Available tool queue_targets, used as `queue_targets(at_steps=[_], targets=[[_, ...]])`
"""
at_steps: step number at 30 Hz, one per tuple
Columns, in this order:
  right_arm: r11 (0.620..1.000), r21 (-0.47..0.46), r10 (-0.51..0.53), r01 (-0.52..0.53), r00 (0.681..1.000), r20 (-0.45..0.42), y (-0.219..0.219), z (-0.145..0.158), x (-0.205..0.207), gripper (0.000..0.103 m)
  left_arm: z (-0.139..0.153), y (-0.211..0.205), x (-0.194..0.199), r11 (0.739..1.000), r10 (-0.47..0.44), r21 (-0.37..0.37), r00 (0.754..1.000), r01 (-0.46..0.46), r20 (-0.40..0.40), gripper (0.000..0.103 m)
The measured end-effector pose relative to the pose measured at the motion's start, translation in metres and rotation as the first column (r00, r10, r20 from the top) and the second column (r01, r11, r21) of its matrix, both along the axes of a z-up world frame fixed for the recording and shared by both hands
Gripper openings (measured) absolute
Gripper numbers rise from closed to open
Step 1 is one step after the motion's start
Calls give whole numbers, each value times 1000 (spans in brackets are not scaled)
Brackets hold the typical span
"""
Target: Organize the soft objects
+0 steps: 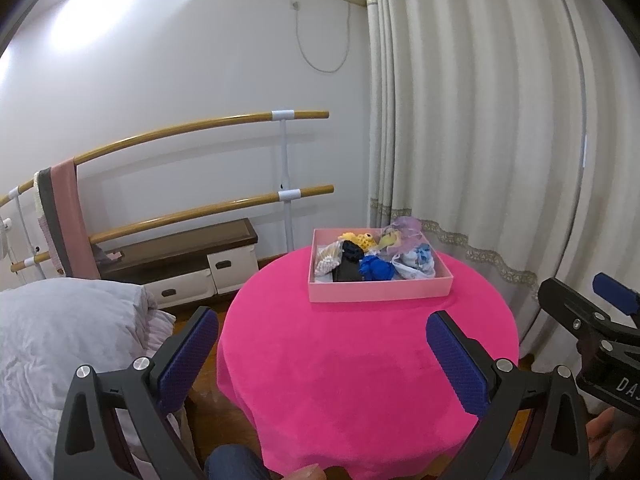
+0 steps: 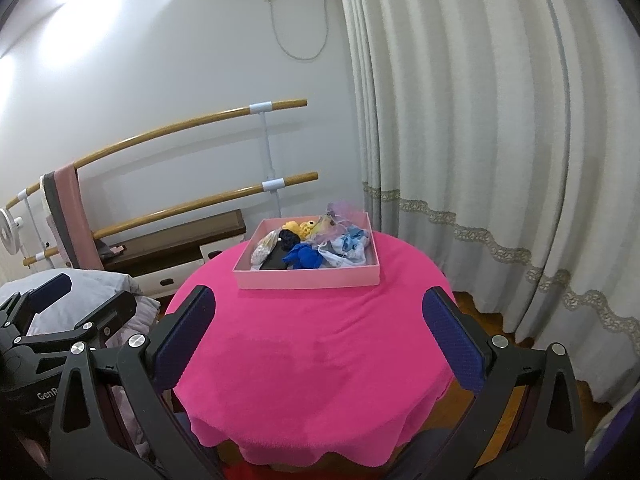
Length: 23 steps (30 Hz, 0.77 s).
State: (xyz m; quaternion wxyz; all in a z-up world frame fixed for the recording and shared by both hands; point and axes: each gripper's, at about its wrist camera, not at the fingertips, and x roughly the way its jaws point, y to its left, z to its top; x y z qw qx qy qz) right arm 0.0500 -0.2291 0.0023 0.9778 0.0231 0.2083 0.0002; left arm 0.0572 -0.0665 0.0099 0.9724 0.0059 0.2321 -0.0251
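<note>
Bedroom corner, round counter (image 1: 360,360) under a hot-pink cloth by the curtains.
Left gripper (image 1: 320,360) and right gripper (image 2: 320,336) both hang wide apart and empty; the soft objects (image 1: 372,260) sit piled in the pink box (image 1: 380,292) at the counter's far side.

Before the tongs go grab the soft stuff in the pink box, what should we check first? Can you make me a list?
1. Left tongs open and holding nothing: ok.
2. Right tongs open and holding nothing: ok.
3. Pink box sits flat on the pink tablecloth, away from the near edge: ok.
4. Soft things all inside the box, like the blue one and the yellow one: ok.
5. Bare cloth between tongs and box, nothing in the way: ok.
6. Whether the piled soft things are tangled together: cannot tell.
</note>
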Motion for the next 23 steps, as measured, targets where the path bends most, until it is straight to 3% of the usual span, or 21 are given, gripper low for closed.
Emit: queue_targets(at_steps=[23], targets=[[1000,0,5,-5,1000,-2,0,-2,-3,103,-3,0,2,999,-18,-36,1000,17,-2,103]])
